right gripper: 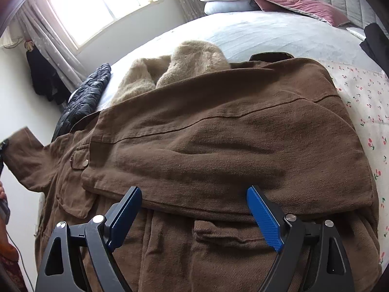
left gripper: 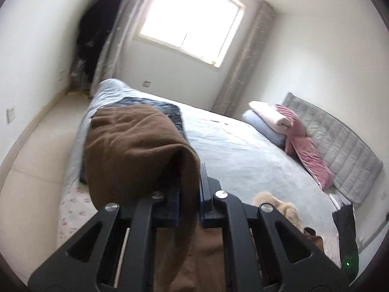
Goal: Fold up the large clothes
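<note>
A large brown jacket (right gripper: 218, 133) lies spread over the near part of the bed, one flap folded across its body. My right gripper (right gripper: 193, 191) hovers open over the jacket's lower front, with nothing between its blue pads (right gripper: 265, 221). At the far left of that view a sleeve (right gripper: 22, 146) is lifted off the bed. In the left wrist view my left gripper (left gripper: 189, 194) is shut on a fold of the brown jacket (left gripper: 136, 146), which drapes up and over the fingers and hides most of the pads.
A tan fleecy garment (right gripper: 194, 58) and a dark puffer jacket (right gripper: 85, 97) lie behind the brown one on the grey-blue bed (right gripper: 267, 31). Pillows (right gripper: 228, 2) and a pink cushion (right gripper: 291, 0) sit by the headboard (left gripper: 340, 150). Dark clothes (right gripper: 41, 73) hang by the window.
</note>
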